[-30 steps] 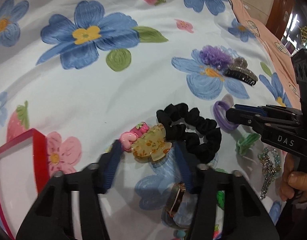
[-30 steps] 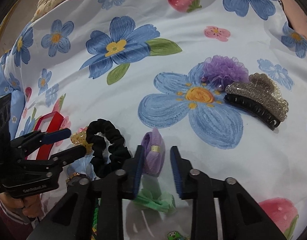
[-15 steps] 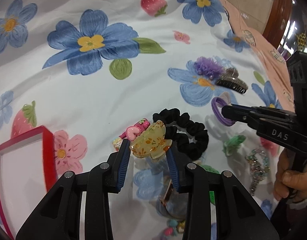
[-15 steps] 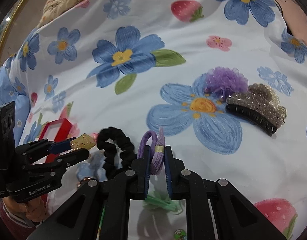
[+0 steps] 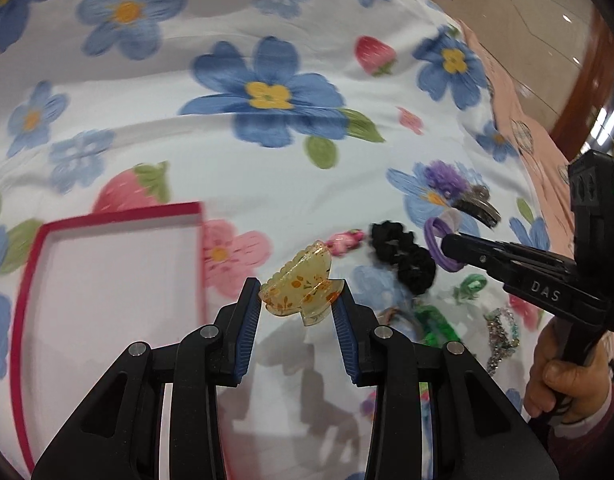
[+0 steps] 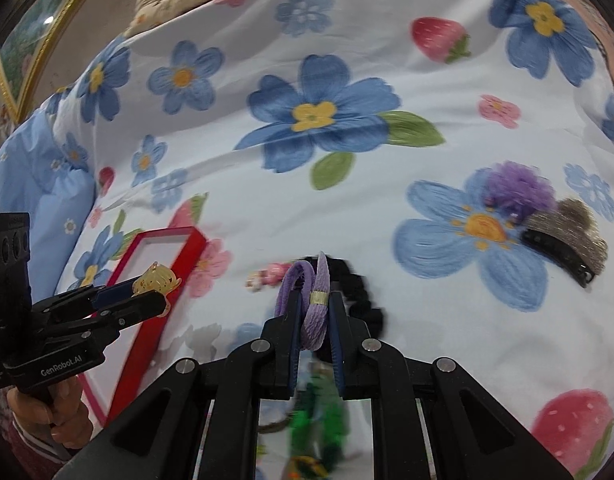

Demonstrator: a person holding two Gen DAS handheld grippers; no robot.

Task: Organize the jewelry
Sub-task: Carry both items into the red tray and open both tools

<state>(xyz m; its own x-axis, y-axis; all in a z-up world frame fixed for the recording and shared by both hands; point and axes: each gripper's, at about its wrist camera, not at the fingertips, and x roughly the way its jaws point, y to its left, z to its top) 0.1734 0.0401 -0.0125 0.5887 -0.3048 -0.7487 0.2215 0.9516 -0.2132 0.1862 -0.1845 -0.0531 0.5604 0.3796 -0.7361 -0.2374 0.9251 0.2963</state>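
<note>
My left gripper (image 5: 298, 307) pinches one amber clip (image 5: 301, 292), lifted off the sheet (image 5: 227, 168) just right of the one red box (image 5: 107, 280). My right gripper (image 6: 314, 322) is clamped on one purple tie (image 6: 313, 312), raised over the one black scrunchie (image 6: 363, 288). A pink clip (image 5: 345, 240) lies beside the scrunchie. Farther off, one purple pom (image 6: 517, 190) touches one glitter claw (image 6: 567, 240). Green bits near my fingers are too blurred to count.

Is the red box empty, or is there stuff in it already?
Empty, as far as it shows: the red box has only a bare white floor inside. Its near corner is hidden behind the left gripper.
</note>
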